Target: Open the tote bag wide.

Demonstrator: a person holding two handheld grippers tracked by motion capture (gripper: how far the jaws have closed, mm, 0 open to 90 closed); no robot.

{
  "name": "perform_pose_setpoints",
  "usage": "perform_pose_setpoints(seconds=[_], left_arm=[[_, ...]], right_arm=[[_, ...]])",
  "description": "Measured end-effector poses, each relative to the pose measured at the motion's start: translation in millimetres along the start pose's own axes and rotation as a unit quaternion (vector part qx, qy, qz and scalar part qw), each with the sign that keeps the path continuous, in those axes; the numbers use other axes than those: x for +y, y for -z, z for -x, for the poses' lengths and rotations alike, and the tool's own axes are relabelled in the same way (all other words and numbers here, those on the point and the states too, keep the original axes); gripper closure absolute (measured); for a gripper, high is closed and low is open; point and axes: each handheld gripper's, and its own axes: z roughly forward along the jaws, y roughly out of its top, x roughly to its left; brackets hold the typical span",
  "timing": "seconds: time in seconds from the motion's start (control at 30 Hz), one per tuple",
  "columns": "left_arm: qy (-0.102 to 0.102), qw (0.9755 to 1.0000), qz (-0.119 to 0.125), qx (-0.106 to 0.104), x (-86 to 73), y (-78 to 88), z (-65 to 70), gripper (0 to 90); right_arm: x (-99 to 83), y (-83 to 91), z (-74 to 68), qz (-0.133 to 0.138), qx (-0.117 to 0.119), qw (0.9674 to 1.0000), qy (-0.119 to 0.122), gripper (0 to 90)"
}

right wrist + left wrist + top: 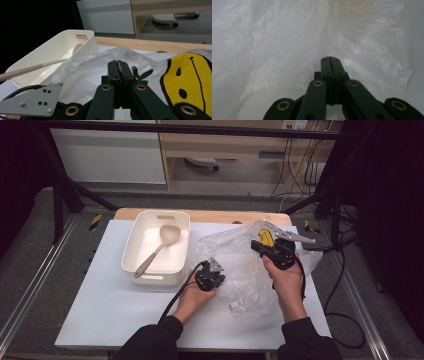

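Observation:
A crumpled clear plastic bag (240, 270) with a yellow smiley face (268, 238) lies on the white table top. My left gripper (216, 276) is at the bag's left edge; its jaws are pressed together, and bag film (274, 37) creases up from the tips of the left gripper (330, 58). My right gripper (257, 245) holds the bag's upper right part raised off the table. The right gripper (117, 62) is shut on the bag's film (87, 72), beside the smiley print (190, 75). The left gripper's grey plate (30, 102) lies low at the left of the right gripper view.
A white bin (131, 252) stands left of the bag with a wooden spoon (157, 247) lying in it; the bin (57, 47) and spoon handle (30, 68) are also ahead of the right gripper. Cables run off the table's right side.

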Motion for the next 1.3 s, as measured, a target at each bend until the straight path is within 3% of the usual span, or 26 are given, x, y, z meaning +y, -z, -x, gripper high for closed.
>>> perform_pose_setpoints(seconds=[0.6,0.97,1.2,1.3], left_arm=[[-0.010,0.9999,-0.002,0.008,1.4,6.5,4.9,90.0],[-0.013,0.9995,0.019,-0.021,6.7,48.4,20.3,90.0],[0.009,0.9987,0.034,-0.038,13.2,78.5,19.2,90.0],[0.013,0.9986,0.040,-0.033,16.6,90.3,17.0,90.0]], right_arm=[[-10.5,-11.5,-4.2,-0.005,0.006,1.0000,-0.004,90.0],[-16.4,-16.5,1.3,-0.008,0.004,0.9999,-0.013,90.0],[-19.7,-20.5,1.1,-0.014,0.004,0.9998,-0.014,90.0],[-20.7,-21.6,1.0,-0.016,0.004,0.9998,-0.012,90.0]])
